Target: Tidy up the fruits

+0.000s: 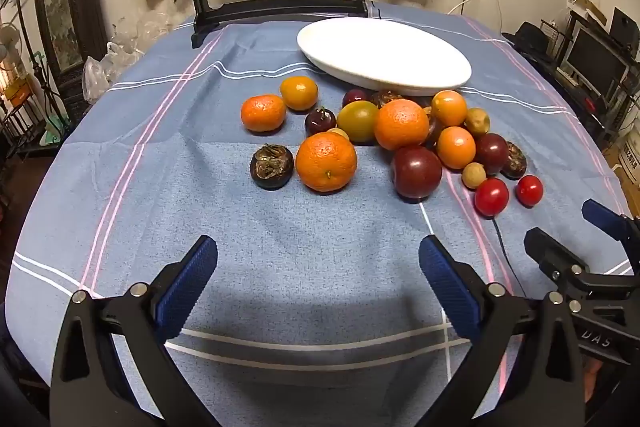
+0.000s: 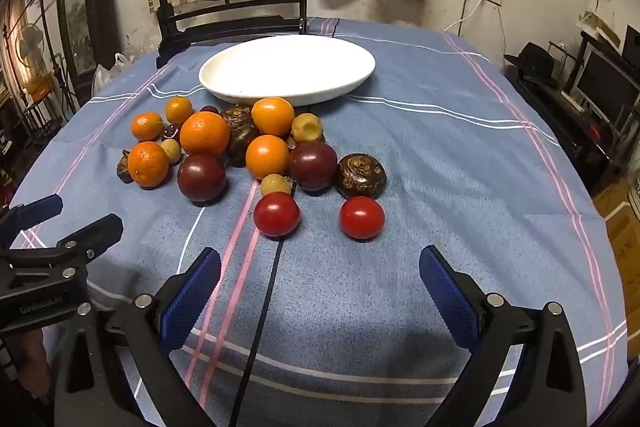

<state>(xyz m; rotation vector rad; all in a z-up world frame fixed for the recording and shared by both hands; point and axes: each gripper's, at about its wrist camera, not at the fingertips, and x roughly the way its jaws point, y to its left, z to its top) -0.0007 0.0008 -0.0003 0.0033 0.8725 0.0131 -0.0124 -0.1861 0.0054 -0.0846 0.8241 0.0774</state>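
While both tongs, left [image 1: 318, 269] and right [image 2: 320, 279], hang wide open and empty, I'd take the nearest cherry tomato [image 2: 362, 217] gently (it bruises) toward the bare white plate [image 2: 240, 83] beyond the fruit.

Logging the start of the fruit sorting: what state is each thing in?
Left gripper: open, holding nothing.
Right gripper: open, holding nothing.
White oval plate: empty.
Two red cherry tomatoes: loose on the blue striped tablecloth, nearest the right gripper.
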